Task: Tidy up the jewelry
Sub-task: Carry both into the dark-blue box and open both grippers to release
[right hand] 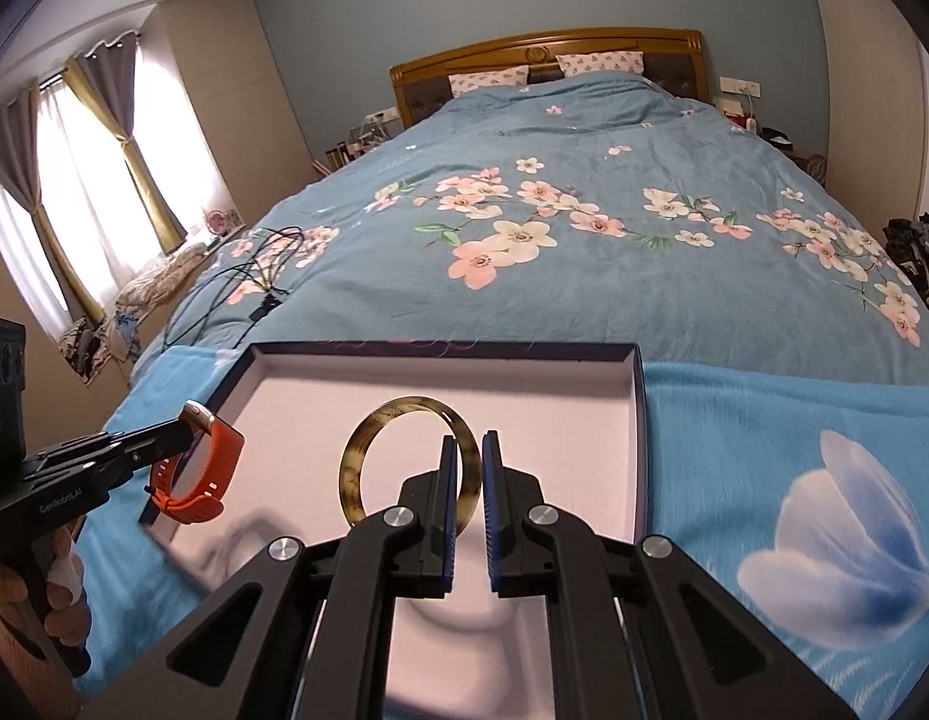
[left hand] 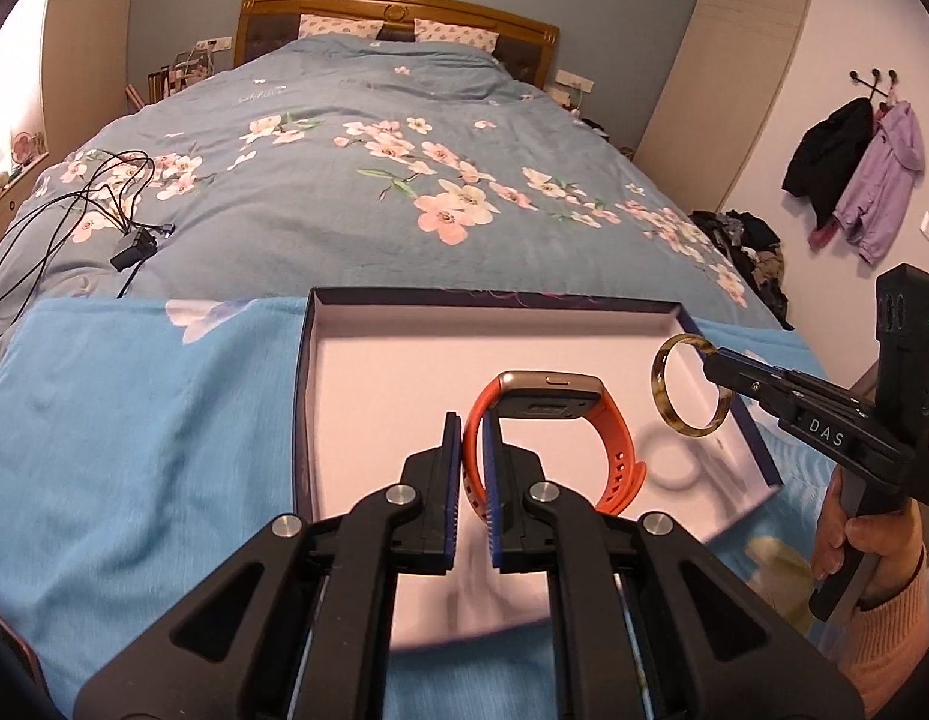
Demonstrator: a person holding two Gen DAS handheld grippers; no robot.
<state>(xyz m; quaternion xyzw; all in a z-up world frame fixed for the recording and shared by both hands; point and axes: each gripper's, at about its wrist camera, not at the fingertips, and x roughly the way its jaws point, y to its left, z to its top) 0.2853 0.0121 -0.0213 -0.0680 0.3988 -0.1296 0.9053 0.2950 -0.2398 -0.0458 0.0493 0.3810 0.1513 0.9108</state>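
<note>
My left gripper (left hand: 472, 429) is shut on the strap of an orange smartwatch (left hand: 608, 420) and holds it above the open dark-rimmed box (left hand: 302, 360) with a pale pink floor. My right gripper (right hand: 470, 450) is shut on a tortoiseshell bangle (right hand: 359, 450) and holds it upright above the same box (right hand: 635, 420). In the left wrist view the bangle (left hand: 662, 384) hangs over the box's right side in the right gripper (left hand: 713, 363). In the right wrist view the watch (right hand: 215, 462) hangs at the box's left edge in the left gripper (right hand: 182, 435).
The box rests on a light blue cloth (left hand: 134, 408) at the foot of a bed with a blue floral duvet (left hand: 374, 180). Black cables and a charger (left hand: 128, 246) lie on the duvet's left. Coats (left hand: 854, 168) hang on the right wall.
</note>
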